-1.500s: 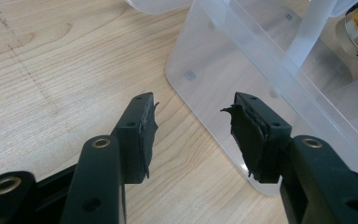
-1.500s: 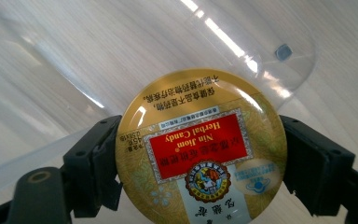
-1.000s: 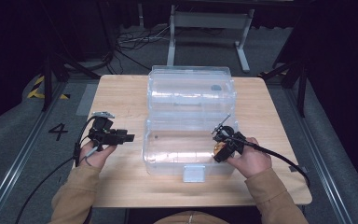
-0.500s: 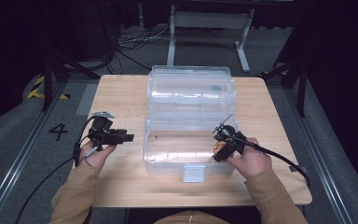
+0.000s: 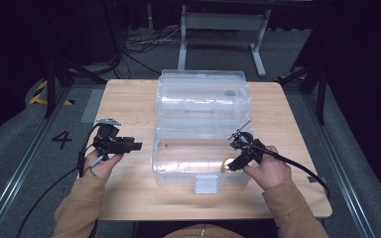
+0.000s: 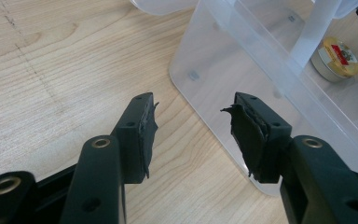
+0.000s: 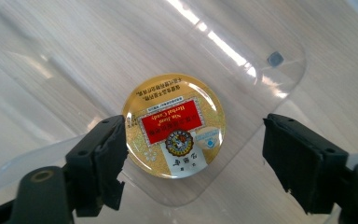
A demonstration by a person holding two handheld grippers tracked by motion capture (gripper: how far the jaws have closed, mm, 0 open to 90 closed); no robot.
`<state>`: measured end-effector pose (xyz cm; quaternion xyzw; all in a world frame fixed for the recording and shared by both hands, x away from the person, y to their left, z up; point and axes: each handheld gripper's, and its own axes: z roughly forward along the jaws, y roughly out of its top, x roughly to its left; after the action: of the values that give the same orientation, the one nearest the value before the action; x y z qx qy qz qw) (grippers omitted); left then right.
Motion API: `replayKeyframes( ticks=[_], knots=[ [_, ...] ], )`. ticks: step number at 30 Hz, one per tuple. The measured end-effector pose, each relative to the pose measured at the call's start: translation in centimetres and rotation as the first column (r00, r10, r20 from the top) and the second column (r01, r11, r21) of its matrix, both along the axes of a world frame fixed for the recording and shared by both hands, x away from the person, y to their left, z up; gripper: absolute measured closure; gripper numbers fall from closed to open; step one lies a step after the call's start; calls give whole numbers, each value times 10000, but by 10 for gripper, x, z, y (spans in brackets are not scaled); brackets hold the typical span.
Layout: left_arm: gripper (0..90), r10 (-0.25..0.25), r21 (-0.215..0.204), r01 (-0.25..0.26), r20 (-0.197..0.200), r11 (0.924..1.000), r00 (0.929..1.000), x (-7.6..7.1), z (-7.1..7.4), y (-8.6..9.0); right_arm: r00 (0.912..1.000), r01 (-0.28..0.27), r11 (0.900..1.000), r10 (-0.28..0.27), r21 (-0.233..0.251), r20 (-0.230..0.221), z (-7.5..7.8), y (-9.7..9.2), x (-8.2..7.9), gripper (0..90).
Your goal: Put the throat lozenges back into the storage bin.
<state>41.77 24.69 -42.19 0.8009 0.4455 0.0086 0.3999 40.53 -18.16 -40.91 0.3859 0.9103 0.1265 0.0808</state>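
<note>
A: High view, left to right: your left gripper [image 5: 129, 146] idles released beside the clear bin [image 5: 178, 148]; your right gripper [image 5: 235, 161] hangs released over the gold tin [image 7: 174, 125] on the bin's floor.

B: Your left pad crowds the tin — closing off-centre could skid it away.

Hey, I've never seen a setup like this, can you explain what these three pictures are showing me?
A person sits at a wooden table, holding a hand-held two-jaw gripper in each hand. One picture looks down from above; the other two come from cameras riding on the grippers. On the table stands a clear plastic box with its lid open. A round gold tin lies inside. The right gripper hangs over the tin, jaws apart and just closing a little, not pressing it. The left gripper waits open beside the box, holding nothing.
</note>
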Motion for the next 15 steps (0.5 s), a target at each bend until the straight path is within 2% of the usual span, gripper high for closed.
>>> replayKeyframes(
  ticks=[5, 9, 11, 12, 13, 15],
  knots=[
    [500, 13, -17, -13, 16, 10000, 10000, 0, 0, 1, 9999, 20, 9993, -24, 374, 113, 6, -5, -1, 253],
    [500, 6, -23, -6, 51, 10000, 10000, -1, 1, 2, 9997, 26, 9956, -49, 938, 246, 12, -12, -2, 253],
    [500, -31, -13, 31, 86, 10000, 10000, -1, 1, 1, 9996, 13, 9909, -50, 1343, 269, 17, -17, -2, 259],
    [500, -31, -13, 31, 86, 10000, 10000, -1, 1, 1, 9996, 13, 9909, -50, 1343, 269, 17, -17, -2, 259],
    [501, -18, -11, 18, 95, 10000, 10000, -1, 1, 1, 9994, -18, 9837, -46, 1799, 354, 22, -23, -3, 268],
    [500, -30, -20, 31, 142, 10000, 9999, -1, 2, 1, 9991, -29, 9804, -56, 1970, 429, 26, -25, -4, 277]
  ],
)
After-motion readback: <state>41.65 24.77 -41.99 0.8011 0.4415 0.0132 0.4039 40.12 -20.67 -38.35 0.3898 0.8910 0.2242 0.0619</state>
